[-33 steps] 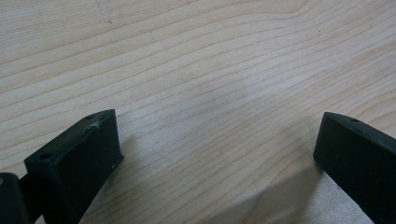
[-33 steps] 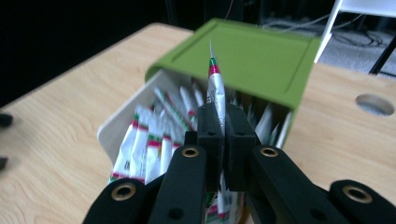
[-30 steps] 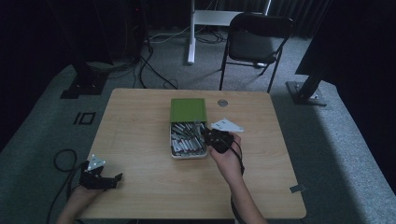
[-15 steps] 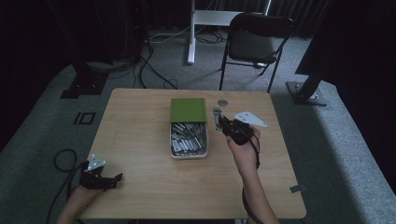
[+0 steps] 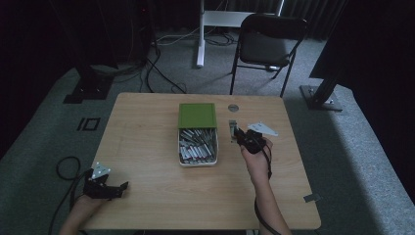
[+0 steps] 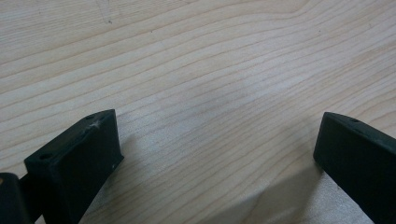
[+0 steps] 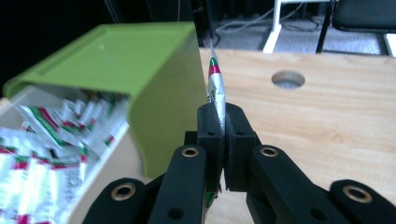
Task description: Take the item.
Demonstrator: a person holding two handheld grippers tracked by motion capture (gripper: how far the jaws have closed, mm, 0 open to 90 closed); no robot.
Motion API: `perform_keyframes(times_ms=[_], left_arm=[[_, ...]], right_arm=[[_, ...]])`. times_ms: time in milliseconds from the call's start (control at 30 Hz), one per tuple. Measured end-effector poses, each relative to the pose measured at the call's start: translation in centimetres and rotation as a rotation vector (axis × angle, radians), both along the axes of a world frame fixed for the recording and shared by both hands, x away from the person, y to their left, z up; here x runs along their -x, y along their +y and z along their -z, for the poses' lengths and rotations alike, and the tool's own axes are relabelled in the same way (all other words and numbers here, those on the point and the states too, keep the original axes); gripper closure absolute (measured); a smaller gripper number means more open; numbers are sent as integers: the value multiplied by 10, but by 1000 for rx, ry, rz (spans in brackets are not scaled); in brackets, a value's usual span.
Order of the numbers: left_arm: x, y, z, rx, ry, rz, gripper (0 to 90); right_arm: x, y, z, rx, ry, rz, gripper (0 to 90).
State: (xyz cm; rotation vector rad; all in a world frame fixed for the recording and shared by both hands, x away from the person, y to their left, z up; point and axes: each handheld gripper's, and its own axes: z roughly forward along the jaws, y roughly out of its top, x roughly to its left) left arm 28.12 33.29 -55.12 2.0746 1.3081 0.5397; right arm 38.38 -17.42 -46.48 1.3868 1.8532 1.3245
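Right gripper point(image 7: 223, 128) pinches a thin, crinkly foil sachet point(image 7: 216, 88) — beside the glossy green lid point(image 7: 140, 70).

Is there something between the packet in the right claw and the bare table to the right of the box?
Nothing visible. The right claw is shut on the packet, beside the box and its green lid. The table ahead and below is bare wood, with a round hole farther off.

Box point(image 5: 197, 139) of packets point(image 5: 196, 147) mid-table point(image 5: 147, 142); chair point(image 5: 266, 44) behind.
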Motion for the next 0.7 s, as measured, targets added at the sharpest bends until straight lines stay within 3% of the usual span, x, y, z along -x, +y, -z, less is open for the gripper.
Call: perform_keyframes(times_ms=[233,533,600,700], left_arm=[[0,0,0,0,0,0,14],[0,0,0,0,0,0,14],[0,0,0,0,0,0,14],[0,0,0,0,0,0,14]], right_arm=[[-11,4,25,-11,58,8,875],[-29,15,51,-28,101,9,875],[-33,18,55,-13,109,5,875],[-38,20,60,-42,125,12,875]])
